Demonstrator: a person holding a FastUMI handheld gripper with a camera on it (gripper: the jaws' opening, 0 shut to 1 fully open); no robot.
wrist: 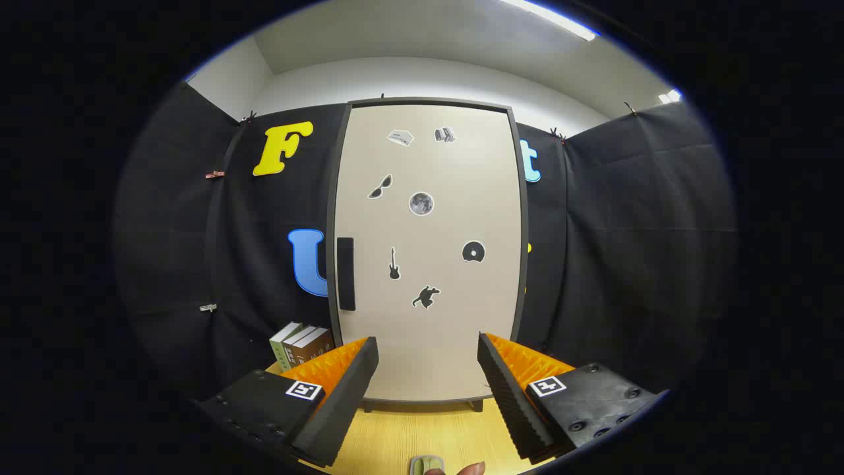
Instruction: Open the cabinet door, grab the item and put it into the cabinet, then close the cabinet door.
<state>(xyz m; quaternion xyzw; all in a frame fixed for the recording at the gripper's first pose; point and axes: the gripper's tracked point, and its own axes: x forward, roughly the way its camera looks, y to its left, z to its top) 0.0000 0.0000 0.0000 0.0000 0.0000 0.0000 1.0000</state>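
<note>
Gripper view: the gripper [427,359] has its two fingers wide apart, nothing between them, not touching anything. They point at the cabinet [427,251], which stands upright on the wooden table [422,439] beyond the fingertips.

The cabinet door [455,316] is closed; its dark vertical handle [345,274] sits at the door's left edge, approx. at mid height. Several small stickers [421,203] are on the door front, incl. a guitar shape and a round one; the rest are too small to tell exactly. The bottom corners of the door are hidden behind the fingers.

Left of the cabinet, some books [300,343] stand on the table, partly covered by the left finger; how many, I cannot tell.

Near the camera, between the finger bases, a small pale item [426,466] lies on the table, cut off, w/ a fingertip of a person [472,469] just beside it. What it is I cannot tell.
</note>
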